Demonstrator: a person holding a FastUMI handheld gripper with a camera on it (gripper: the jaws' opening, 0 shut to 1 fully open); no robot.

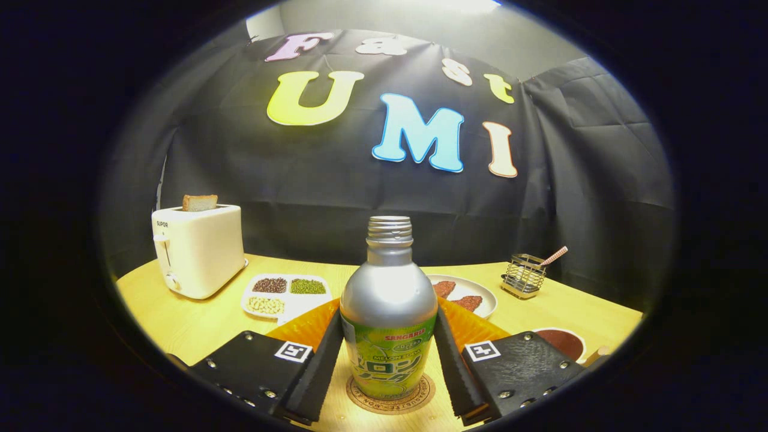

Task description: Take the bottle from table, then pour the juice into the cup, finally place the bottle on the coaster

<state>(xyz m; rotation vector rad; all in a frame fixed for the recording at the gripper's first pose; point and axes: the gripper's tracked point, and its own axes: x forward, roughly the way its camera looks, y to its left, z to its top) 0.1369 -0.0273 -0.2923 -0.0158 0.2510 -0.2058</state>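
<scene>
A silver bottle (389,300) with a green label and no cap stands upright on a round cork coaster (390,401). My gripper (389,313) holds it between the fingers, both of which press on its sides just below the shoulder. Off to the right of the right finger sits a white cup (563,342) with a dark brown inside. The lower part of the bottle hides the middle of the coaster.
An orange dish (300,329) lies right behind the bottle. Beyond it are a white tray of beans (287,294), a white plate (480,291) with brown pieces, a wire holder (524,275) and a cream toaster (198,249) with bread at the back left.
</scene>
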